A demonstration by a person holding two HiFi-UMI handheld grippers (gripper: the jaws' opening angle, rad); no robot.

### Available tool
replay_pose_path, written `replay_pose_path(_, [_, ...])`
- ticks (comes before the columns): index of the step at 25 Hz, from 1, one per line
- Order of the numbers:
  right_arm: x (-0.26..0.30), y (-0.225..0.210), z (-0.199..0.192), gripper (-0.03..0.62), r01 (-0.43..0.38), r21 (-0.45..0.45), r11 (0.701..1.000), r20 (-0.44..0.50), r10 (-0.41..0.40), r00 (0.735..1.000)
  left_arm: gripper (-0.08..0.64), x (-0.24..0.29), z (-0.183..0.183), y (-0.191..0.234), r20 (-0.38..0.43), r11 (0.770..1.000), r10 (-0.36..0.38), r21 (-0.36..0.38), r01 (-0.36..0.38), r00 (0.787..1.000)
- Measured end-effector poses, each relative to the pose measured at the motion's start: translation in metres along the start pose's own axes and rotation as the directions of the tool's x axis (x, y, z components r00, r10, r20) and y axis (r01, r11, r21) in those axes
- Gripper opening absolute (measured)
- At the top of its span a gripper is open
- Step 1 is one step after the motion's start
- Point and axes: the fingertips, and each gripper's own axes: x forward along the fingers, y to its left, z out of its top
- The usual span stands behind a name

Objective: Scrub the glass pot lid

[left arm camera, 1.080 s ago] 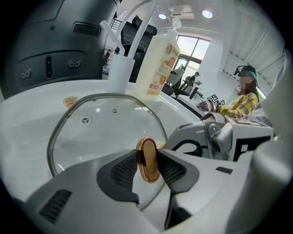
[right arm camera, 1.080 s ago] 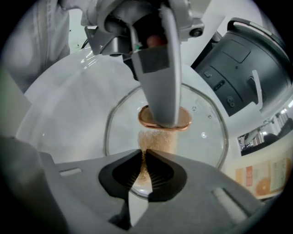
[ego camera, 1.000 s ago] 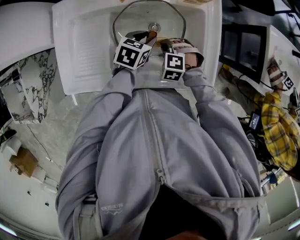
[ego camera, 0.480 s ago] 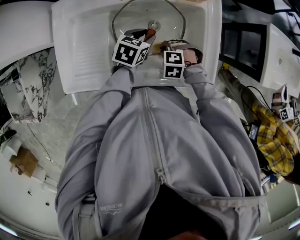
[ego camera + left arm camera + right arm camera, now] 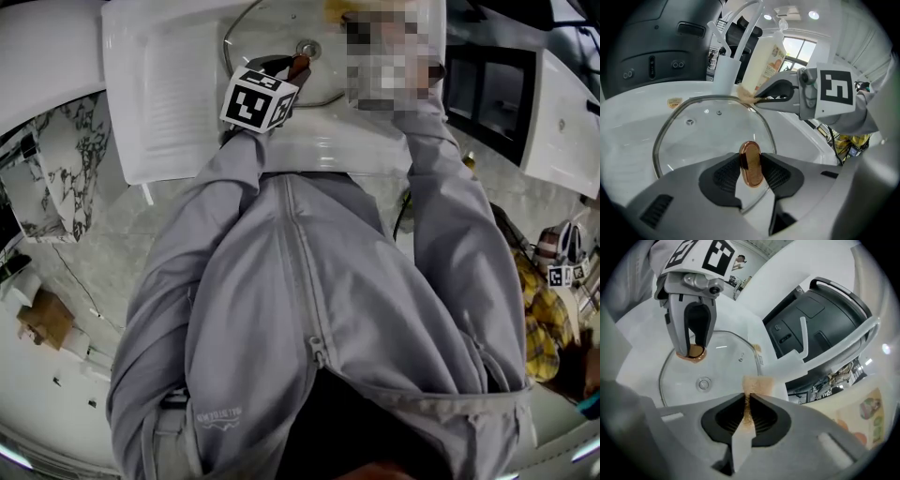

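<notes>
Mid-scrub: my left hand-held gripper [image 5: 751, 171] clamps the knob [image 5: 750, 157] of the glass pot lid [image 5: 710, 131], which lies in the sink [image 5: 178, 94]. My right hand-held gripper [image 5: 747, 416] pinches a sponge [image 5: 757, 385] at the lid's rim. Next, I judge, sweep the sponge across the glass, knob held steady.

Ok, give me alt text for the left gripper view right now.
The left gripper is shut on the copper knob of a glass lid in a white sink. From the right, the right gripper holds a tan sponge at the lid's far rim, with a bottle behind.
</notes>
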Motion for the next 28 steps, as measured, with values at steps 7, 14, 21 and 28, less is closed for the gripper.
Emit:
replay_pose_path(7, [0.022, 0.008, 0.000, 0.029, -0.061, -0.047, 0.997, 0.015, 0.062, 0.998, 0.135, -0.001, -0.002, 0.000, -0.003, 1.000, -0.012, 0.006, 0.012, 1.000])
replay_pose_path(14, [0.021, 0.022, -0.012, 0.029, -0.074, 0.035, 0.997, 0.001, 0.074, 0.997, 0.133, -0.001, -0.003, 0.001, 0.002, 1.000, -0.017, 0.009, 0.017, 1.000])
replay_pose_path(21, [0.011, 0.064, -0.028, 0.029, -0.135, 0.084, 0.987, -0.034, 0.138, 0.990, 0.133, 0.000, -0.003, 0.001, 0.007, 1.000, -0.017, 0.005, 0.017, 1.000])
replay_pose_path(28, [0.005, 0.119, -0.028, 0.029, -0.266, -0.010, 0.964, -0.081, 0.264, 0.961, 0.133, -0.001, -0.003, 0.002, 0.009, 1.000, -0.010, 0.003, 0.010, 1.000])
